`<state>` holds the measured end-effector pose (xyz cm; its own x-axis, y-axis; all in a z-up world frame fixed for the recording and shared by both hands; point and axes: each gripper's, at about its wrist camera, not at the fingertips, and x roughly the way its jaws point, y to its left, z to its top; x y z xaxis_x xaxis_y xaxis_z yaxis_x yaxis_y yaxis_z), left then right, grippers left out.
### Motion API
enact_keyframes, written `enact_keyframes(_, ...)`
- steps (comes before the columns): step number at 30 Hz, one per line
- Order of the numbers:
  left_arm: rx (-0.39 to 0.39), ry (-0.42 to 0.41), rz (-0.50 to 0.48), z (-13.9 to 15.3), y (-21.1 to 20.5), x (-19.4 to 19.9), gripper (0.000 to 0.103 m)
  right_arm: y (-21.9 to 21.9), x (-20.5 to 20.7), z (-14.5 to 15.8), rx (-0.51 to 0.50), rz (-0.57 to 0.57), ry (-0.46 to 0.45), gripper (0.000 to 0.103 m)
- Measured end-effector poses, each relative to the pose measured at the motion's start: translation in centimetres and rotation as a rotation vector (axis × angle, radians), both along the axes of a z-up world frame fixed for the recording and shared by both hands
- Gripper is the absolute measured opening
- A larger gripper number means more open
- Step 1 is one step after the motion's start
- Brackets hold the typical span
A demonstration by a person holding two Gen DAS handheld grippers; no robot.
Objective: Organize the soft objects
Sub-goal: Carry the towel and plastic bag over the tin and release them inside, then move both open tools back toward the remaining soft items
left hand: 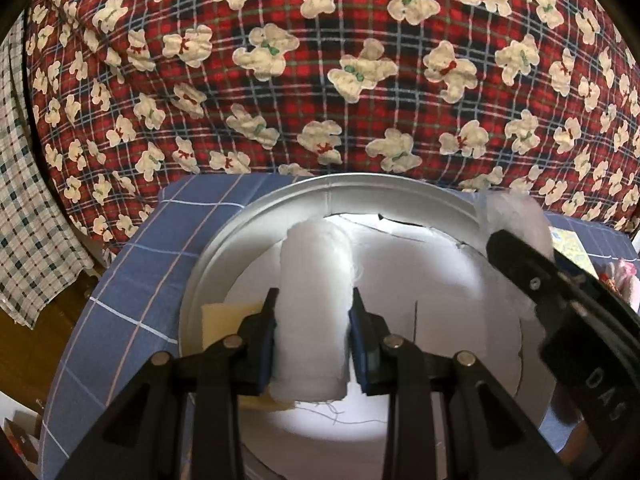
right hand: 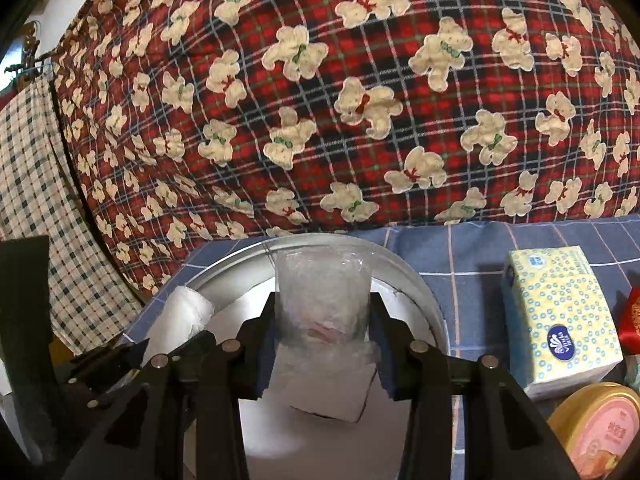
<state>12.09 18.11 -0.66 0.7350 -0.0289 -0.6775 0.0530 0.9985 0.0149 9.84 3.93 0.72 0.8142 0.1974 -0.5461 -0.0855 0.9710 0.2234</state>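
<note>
My left gripper is shut on a white rolled cloth and holds it over a round silver tin lined with white paper. A pale yellow sponge lies in the tin at the left, partly hidden by my left finger. My right gripper is shut on a clear plastic-wrapped soft roll above the same tin. In the left wrist view the right gripper and its roll sit at the tin's right rim. The white cloth shows at the left of the right wrist view.
The tin stands on a blue checked cloth. A red plaid quilt with bear prints rises behind. A yellow tissue pack, a round pink-lidded tin and a red item lie to the right. A checked fabric hangs at left.
</note>
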Motion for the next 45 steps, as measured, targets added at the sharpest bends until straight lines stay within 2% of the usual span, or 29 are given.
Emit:
enact_keyframes(11, 0.047, -0.002, 0.03, -0.4, 0.0, 0.0, 0.03, 0.7, 0.9, -1.1, -0.028, 0.011, 0.035, 0.045)
enact_keyframes(18, 0.141, -0.022, 0.048, -0.9, -1.1, -0.2, 0.03, 0.6, 1.2, -1.7, -0.034, 0.021, 0.05, 0.046)
enact_keyframes(23, 0.163, -0.024, 0.049, -1.2, -1.5, -0.2, 0.031, 0.2, 1.4, -2.0, -0.009, 0.037, 0.058, 0.046)
enact_keyframes(25, 0.172, -0.024, 0.051, -1.3, -1.7, -0.2, 0.034, 0.1, 1.5, -2.2, 0.019, 0.066, 0.065, 0.048)
enact_keyframes(26, 0.173, -0.025, 0.051, -1.4, -1.7, -0.2, 0.037, 0.0, 1.6, -2.3, 0.038, 0.081, 0.069, 0.054)
enact_keyframes(27, 0.175, -0.027, 0.053, -1.4, -1.8, -0.2, 0.051, 0.0, 1.6, -2.4, 0.048, 0.088, 0.071, 0.067)
enact_keyframes(29, 0.17, -0.036, 0.052, -1.4, -1.9, -0.3, 0.076, -0.5, 1.3, -2.1, 0.085, 0.092, 0.052, 0.079)
enact_keyframes(31, 0.157, -0.051, 0.052, -1.3, -2.0, -0.5, 0.087, -0.8, 0.7, -1.5, 0.1, 0.095, 0.014, 0.086)
enact_keyframes(33, 0.107, -0.075, 0.039, -0.9, -1.8, -0.9, 0.103, -1.0, 0.0, -0.8, 0.093, 0.092, -0.024, 0.087)
enact_keyframes(35, 0.111, -0.117, 0.059, -0.4, -1.9, -1.5, 0.103, -1.4, -0.8, -0.3, 0.079, 0.069, -0.061, 0.087)
enact_keyframes(39, 0.174, -0.235, 0.11, 0.5, -2.3, -2.7, 0.103, -2.9, -2.6, 0.1, 0.045, 0.0, -0.123, 0.087)
enact_keyframes(45, 0.103, -0.306, 0.129, 1.2, -1.9, -3.7, 0.103, -5.3, -4.3, -0.2, 0.035, -0.07, -0.15, 0.088)
